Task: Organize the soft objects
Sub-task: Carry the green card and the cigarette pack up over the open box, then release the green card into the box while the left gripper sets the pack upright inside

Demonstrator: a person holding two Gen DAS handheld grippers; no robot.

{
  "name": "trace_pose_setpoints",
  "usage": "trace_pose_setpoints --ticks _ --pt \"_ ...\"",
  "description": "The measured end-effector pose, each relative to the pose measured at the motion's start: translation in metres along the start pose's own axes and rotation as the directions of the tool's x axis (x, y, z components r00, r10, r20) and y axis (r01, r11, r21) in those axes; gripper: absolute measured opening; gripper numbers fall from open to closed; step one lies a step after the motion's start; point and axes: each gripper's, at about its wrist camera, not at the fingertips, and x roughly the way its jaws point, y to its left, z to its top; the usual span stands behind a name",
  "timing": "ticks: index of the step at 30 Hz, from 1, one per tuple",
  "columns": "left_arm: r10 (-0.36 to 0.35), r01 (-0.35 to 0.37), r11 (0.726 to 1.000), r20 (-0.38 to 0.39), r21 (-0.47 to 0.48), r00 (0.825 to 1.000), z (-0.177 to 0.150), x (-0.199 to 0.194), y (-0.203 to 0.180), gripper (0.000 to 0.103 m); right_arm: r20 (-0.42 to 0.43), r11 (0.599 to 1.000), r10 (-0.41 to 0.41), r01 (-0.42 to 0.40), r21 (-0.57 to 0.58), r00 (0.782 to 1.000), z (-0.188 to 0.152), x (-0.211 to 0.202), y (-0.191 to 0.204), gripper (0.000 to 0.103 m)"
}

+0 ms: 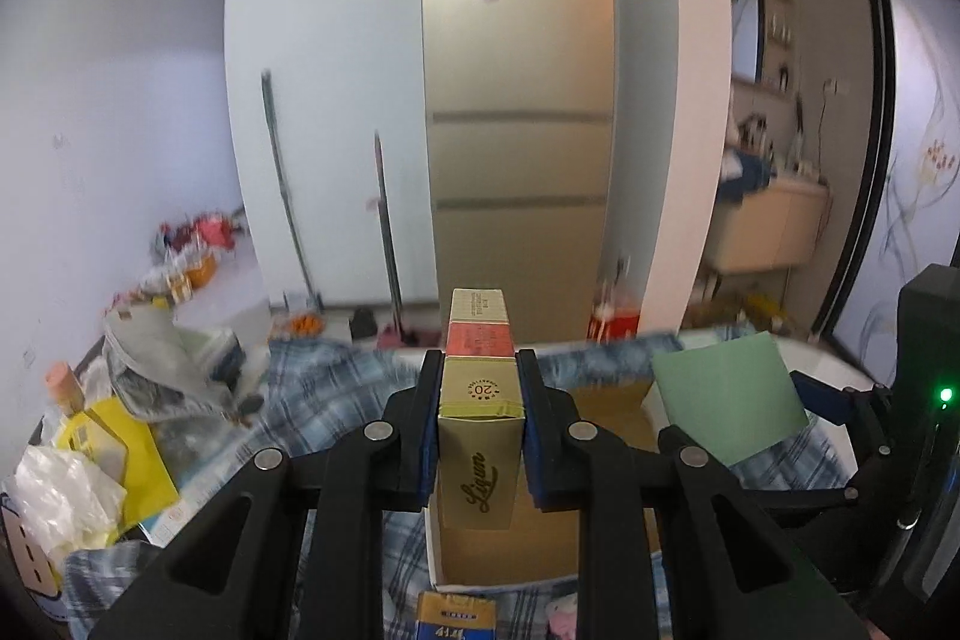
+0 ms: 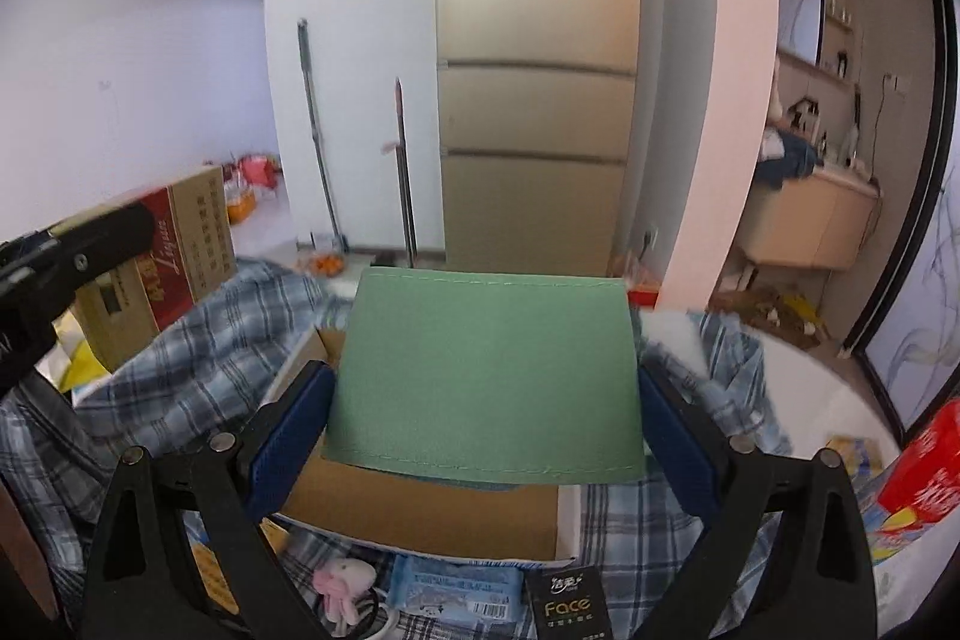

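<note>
My left gripper [image 1: 478, 367] is shut on a long gold and red carton [image 1: 480, 388] marked "Liqun", held above an open cardboard box [image 1: 498, 556]. The box lies on a blue plaid cloth [image 1: 336, 376]. My right gripper [image 2: 486, 388] is shut on a flat green cloth pad [image 2: 486, 370] with stitched edges; its blue pads [image 2: 294, 430] press both sides. It hangs over the same cardboard box [image 2: 420, 514]. The right wrist view shows the left gripper [image 2: 72, 256] and its carton [image 2: 174, 244] at the far left. In the left wrist view the green pad [image 1: 729, 394] is at the right.
A pink plush toy [image 2: 345, 580], a blue wipes pack [image 2: 456, 589] and a black "Face" pack [image 2: 567, 607] lie in front of the box. A red box [image 2: 924, 466] sits on the white table [image 2: 810, 388]. Bags and wrappers [image 1: 120, 418] pile at the left. A gold fridge [image 1: 519, 100] stands behind.
</note>
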Motion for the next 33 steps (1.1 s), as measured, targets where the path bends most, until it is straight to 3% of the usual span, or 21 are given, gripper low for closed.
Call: trace_pose_setpoints --ticks 4,12,19,25,27,29,33 --pt "-0.001 0.000 1.000 -0.090 -0.002 0.996 -0.010 0.032 0.001 0.024 -0.132 0.999 0.034 -0.035 -0.001 0.991 -0.010 0.031 -0.004 0.097" --pt "0.040 -0.032 0.999 -0.239 0.036 0.970 -0.042 0.088 0.000 0.024 -0.267 0.996 0.081 -0.072 0.043 0.960 -0.036 0.078 -0.009 0.097" --pt "0.043 -0.031 0.999 -0.314 0.044 0.948 -0.056 0.111 0.004 0.024 -0.329 0.995 0.091 -0.095 0.006 0.940 -0.049 0.092 0.004 0.097" --pt "0.041 -0.029 0.999 -0.334 0.039 0.942 -0.060 0.117 0.003 0.024 -0.331 0.998 0.052 -0.058 -0.009 0.942 -0.050 0.094 0.006 0.097" --pt "0.043 -0.029 0.999 -0.340 0.045 0.939 -0.060 0.118 0.003 0.030 -0.323 0.998 0.060 -0.066 -0.006 0.944 -0.050 0.093 0.005 0.097" --pt "0.055 -0.042 0.998 -0.338 0.047 0.939 -0.060 0.118 0.003 0.065 -0.321 0.999 0.049 -0.054 -0.006 0.946 -0.049 0.094 0.004 0.098" --pt "0.059 -0.048 0.998 -0.305 0.044 0.950 -0.057 0.114 0.004 0.068 -0.307 0.999 0.042 -0.041 0.007 0.951 -0.046 0.093 0.000 0.098"
